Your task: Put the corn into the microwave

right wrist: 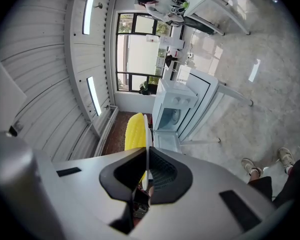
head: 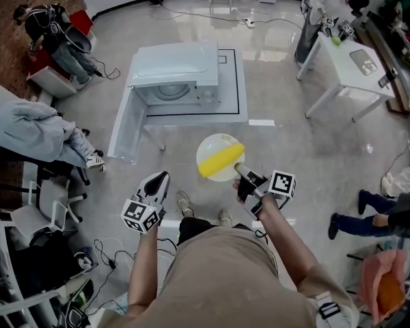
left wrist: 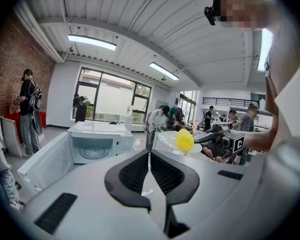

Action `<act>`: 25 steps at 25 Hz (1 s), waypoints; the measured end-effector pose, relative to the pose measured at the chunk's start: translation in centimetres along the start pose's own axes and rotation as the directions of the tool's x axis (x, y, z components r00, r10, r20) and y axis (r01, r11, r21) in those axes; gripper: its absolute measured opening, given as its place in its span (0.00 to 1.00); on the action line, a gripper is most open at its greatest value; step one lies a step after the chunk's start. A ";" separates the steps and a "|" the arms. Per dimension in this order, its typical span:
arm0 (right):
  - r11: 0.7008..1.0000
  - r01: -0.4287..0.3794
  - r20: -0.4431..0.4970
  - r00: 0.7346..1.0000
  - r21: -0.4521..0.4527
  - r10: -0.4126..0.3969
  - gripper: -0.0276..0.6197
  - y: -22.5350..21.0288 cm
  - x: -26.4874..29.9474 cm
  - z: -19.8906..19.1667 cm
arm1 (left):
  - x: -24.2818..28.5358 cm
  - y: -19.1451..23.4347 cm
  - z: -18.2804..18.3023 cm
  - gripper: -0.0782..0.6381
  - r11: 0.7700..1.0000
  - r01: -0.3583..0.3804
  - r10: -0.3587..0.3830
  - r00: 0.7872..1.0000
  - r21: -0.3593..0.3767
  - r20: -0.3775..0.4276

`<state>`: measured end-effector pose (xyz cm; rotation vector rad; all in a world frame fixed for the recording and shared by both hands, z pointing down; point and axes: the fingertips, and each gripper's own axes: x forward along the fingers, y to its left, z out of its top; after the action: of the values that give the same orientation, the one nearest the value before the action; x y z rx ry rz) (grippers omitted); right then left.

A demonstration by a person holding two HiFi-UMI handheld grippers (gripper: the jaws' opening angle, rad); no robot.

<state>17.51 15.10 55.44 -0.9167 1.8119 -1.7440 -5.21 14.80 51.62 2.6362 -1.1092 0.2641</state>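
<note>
A yellow cob of corn (head: pixel 221 159) lies loose on a round, thin, pale plate (head: pixel 214 143) that you hold in the air above the grey floor (head: pixel 307 156), short of the white microwave oven (head: pixel 174 74). Your right tool (head: pixel 238 169) is clamped on the plate's near rim, the only hold on it. Your left tool (head: pixel 162 176) hangs beside it, jaws together on nothing. The cob looks light and stiff but round, so it is likely to roll on a smooth dish gripped at one edge. A level plate probably matters more than a harder pinch. The oven's door (head: pixel 126 125) is swung wide to the left and its glass turntable (head: pixel 169 92) is bare. The oven sits on a low white counter (head: pixel 235 108). Nothing stands between plate and opening; seated people (head: pixel 34 132) are well off to the left.
</note>
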 end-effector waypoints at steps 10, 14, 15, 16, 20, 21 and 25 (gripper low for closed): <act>1.000 0.003 0.083 0.997 0.030 -0.005 0.07 0.7 8.7 -0.8 | 2.0 9.4 1.5 0.11 0.996 0.092 -0.092 0.995 0.008 -0.029; 0.999 0.013 0.134 0.991 0.044 -0.018 0.07 0.9 11.2 -0.5 | 3.5 11.9 2.5 0.11 0.988 0.152 -0.151 0.988 0.023 -0.037; 0.999 0.011 0.144 0.989 0.034 -0.016 0.07 1.0 11.9 -0.3 | 3.9 12.5 2.8 0.11 0.986 0.164 -0.163 0.986 0.027 -0.038; 0.999 0.009 0.155 0.988 0.033 -0.014 0.07 1.2 12.6 -0.3 | 4.2 13.1 3.1 0.11 0.984 0.177 -0.176 0.984 0.030 -0.038; 0.999 0.006 0.203 0.979 0.042 -0.014 0.07 1.5 14.8 0.0 | 5.5 15.2 4.3 0.11 0.971 0.234 -0.233 0.972 0.042 -0.032; 0.999 0.004 0.215 0.977 0.044 -0.014 0.07 1.6 15.3 0.1 | 5.9 15.6 4.6 0.11 0.968 0.247 -0.246 0.969 0.044 -0.030; 0.998 0.007 0.255 0.967 0.057 -0.021 0.07 1.6 16.9 0.1 | 6.8 16.7 5.3 0.11 0.954 0.297 -0.295 0.955 0.047 -0.036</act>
<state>6.03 2.67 55.86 -1.0794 1.5873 -1.5935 -12.23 -2.61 51.36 2.7871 -0.6912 0.2706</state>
